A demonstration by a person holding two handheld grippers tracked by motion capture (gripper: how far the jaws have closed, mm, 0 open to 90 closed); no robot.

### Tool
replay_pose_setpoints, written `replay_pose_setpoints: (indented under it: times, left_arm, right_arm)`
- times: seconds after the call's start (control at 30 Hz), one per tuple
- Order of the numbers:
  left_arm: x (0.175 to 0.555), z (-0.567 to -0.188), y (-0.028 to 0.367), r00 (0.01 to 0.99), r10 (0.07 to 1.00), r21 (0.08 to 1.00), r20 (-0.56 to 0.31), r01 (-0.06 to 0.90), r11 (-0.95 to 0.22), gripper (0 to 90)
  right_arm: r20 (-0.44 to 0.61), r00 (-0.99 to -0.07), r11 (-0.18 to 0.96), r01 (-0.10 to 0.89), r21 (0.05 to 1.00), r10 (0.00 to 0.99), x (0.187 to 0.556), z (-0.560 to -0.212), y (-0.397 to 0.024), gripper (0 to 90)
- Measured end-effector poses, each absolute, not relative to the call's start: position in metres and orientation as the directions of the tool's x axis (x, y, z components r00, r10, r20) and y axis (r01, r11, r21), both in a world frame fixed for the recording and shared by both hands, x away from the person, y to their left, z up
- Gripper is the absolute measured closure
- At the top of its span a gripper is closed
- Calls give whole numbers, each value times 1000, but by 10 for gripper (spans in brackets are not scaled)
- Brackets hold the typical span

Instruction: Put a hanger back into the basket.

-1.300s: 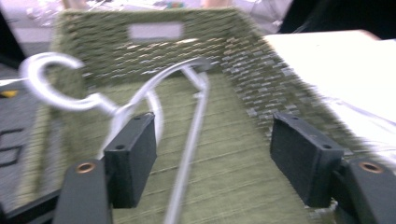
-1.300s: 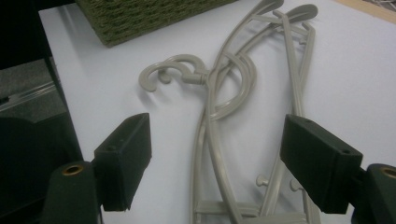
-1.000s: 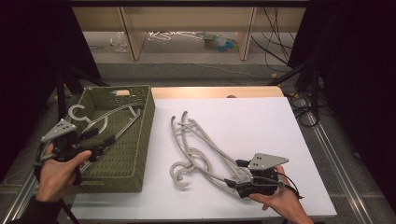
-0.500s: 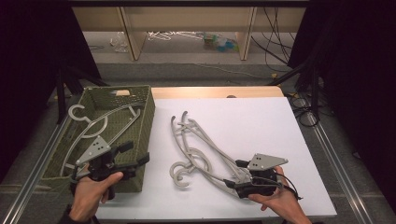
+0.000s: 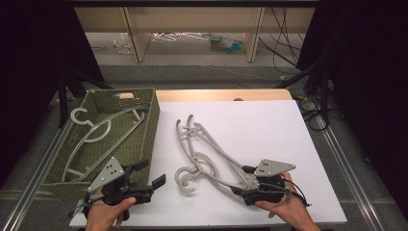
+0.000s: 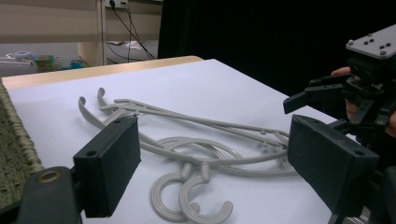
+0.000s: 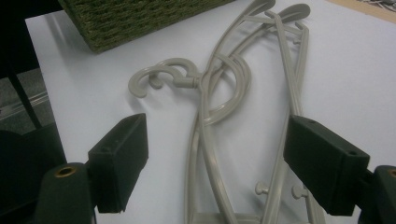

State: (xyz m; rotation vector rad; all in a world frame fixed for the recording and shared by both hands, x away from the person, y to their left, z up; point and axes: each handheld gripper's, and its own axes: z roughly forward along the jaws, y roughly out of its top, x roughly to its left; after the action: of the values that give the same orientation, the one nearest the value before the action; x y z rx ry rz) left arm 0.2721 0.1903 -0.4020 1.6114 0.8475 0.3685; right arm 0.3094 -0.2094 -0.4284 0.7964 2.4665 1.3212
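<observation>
The hangers [image 5: 207, 154] lie right of the left gripper [image 5: 151, 175], long axis running far-left to near-right; its jaws, just opening, gape empty. The right gripper [image 5: 243, 185], spread too, sits at their near end.

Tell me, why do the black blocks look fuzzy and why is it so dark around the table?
In the left gripper view, the close black tongs pads are soft and out of focus, while the grey plastic hangers look sharper. The right gripper view has the same close-up softness and a dim look. In the high view, light falls on the white table sheet, and the room at both sides is dark.
</observation>
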Motion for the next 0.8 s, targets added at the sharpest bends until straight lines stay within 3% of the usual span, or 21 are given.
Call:
replay_pose_setpoints:
  times: [0.4, 0.8]
  left_arm:
    - [264, -423, 180, 714, 672, 947, -198, 316, -56, 166]
    - [261, -423, 177, 717, 673, 949, -182, 307, -70, 167]
  right_arm:
    - [35, -830, 473, 350, 808, 556, 314, -434, -199, 223]
    - [-7, -849, 598, 366, 713, 528, 332, -451, -168, 242]
